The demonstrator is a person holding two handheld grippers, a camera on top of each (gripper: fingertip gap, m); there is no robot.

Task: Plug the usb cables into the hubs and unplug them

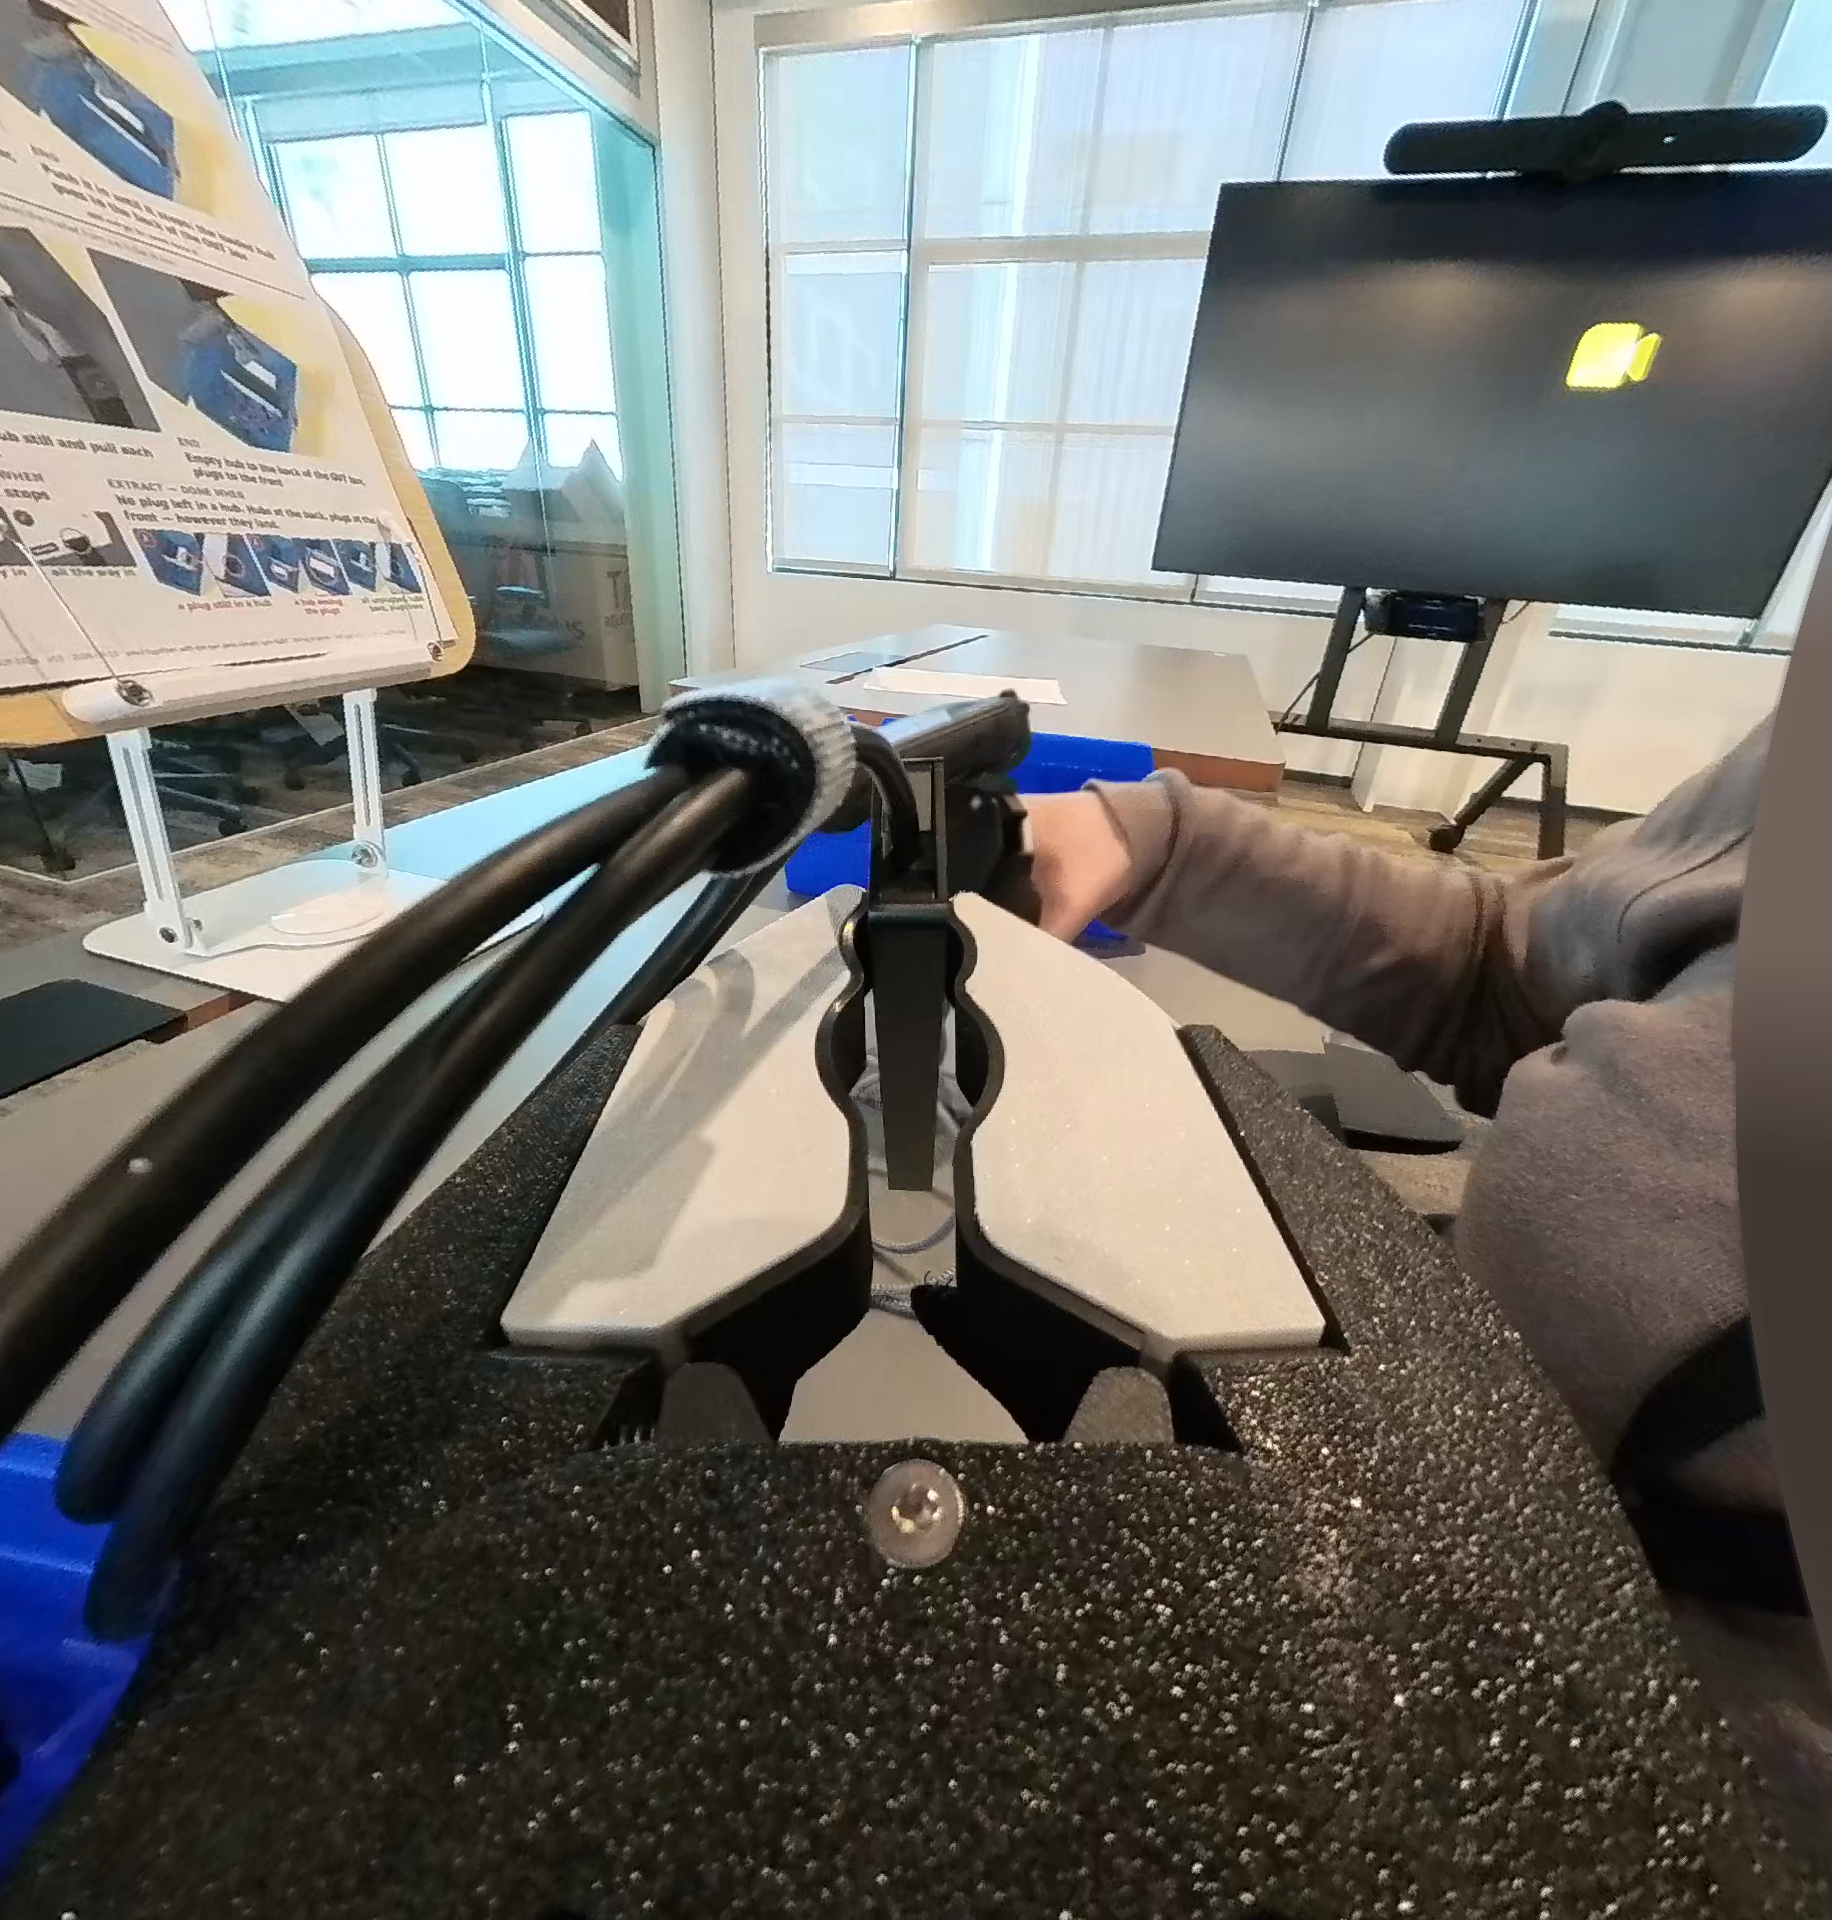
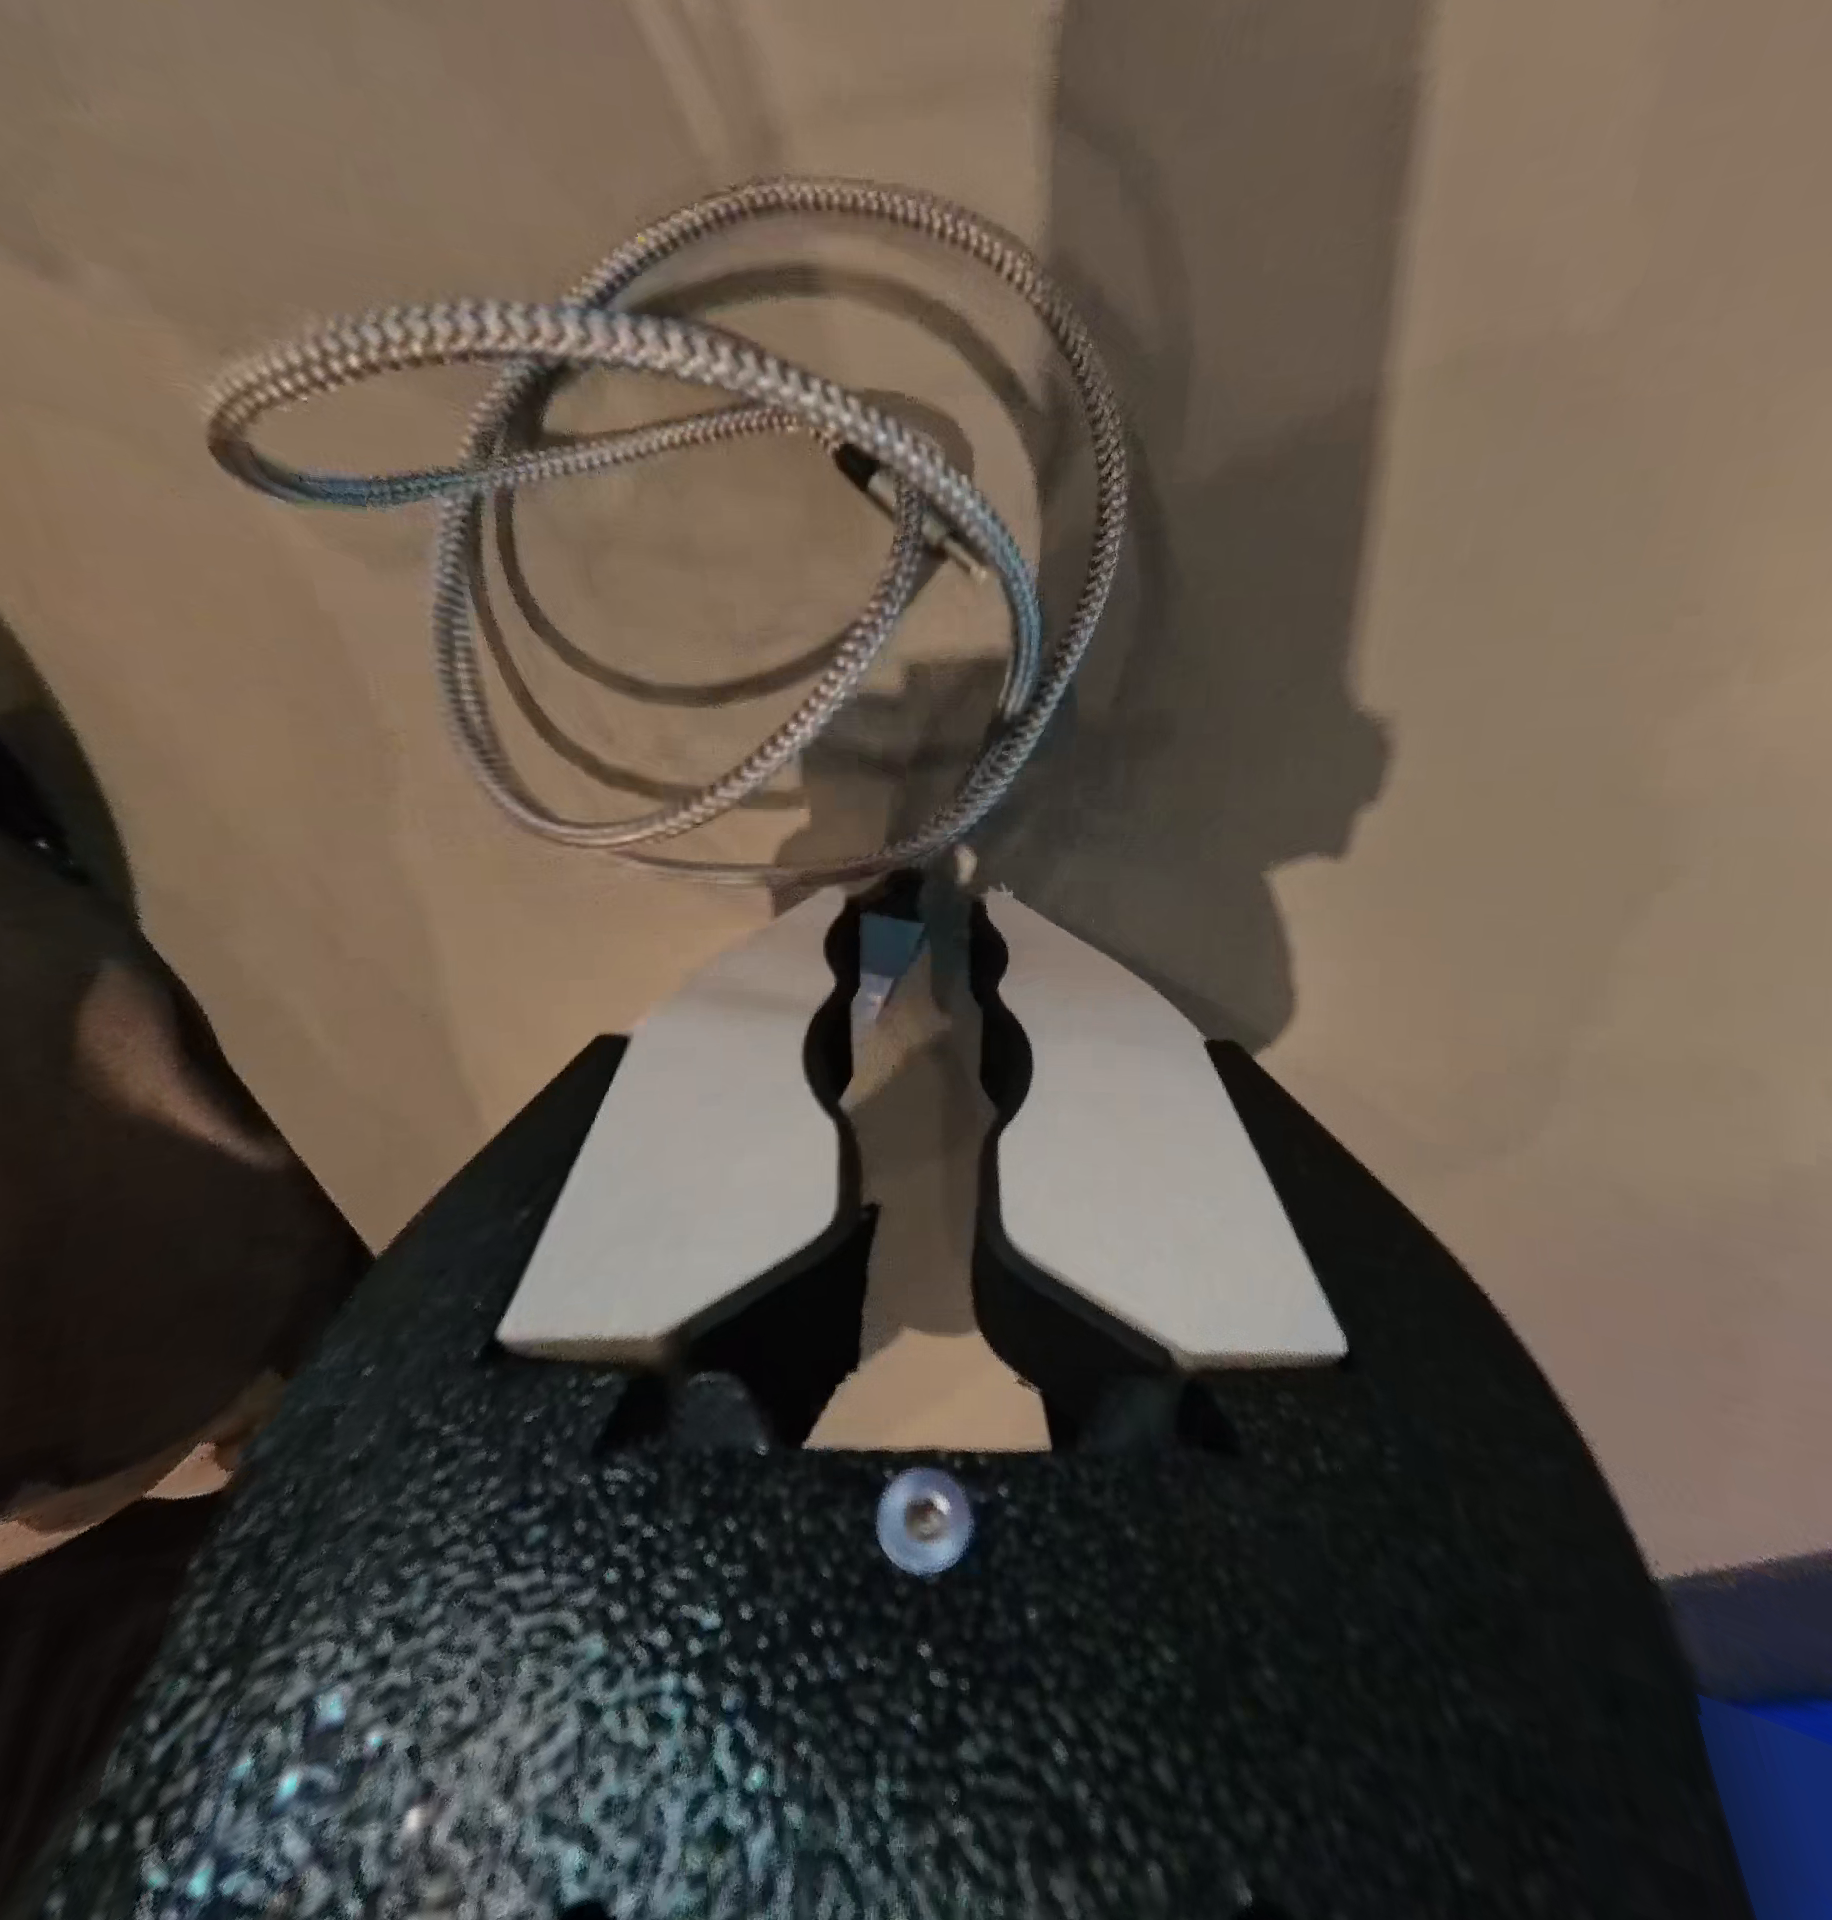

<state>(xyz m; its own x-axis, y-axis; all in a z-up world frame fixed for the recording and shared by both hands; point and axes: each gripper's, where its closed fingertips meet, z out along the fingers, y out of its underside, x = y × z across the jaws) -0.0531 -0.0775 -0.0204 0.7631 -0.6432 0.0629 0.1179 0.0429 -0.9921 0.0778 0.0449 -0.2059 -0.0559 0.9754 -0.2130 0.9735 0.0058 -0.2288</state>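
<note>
In the left wrist view my left gripper (image 1: 907,920) is shut on a slim black hub (image 1: 907,1039), held edge-on and upright between the grey fingers (image 1: 704,1122). Thick black cables (image 1: 372,1039), bundled by a grey-black strap (image 1: 751,774), run from the hub's top to the lower left. The right gripper (image 1: 979,790) shows farther off in a hand, above a blue bin (image 1: 1083,764). In the right wrist view my right gripper (image 2: 907,920) is shut on the plug (image 2: 886,961) of a grey braided usb cable (image 2: 746,395), whose loops hang over a beige table (image 2: 268,727).
A stand with an instruction sheet (image 1: 195,436) is at the left on the table. A grey sleeve (image 1: 1307,914) reaches across from the right. A dark screen on a wheeled stand (image 1: 1514,395) is behind. Another blue bin (image 1: 18,1621) sits at the lower left; a blue bin corner (image 2: 1785,1683) at lower right. About 25 cm separates my left fingertips from my right.
</note>
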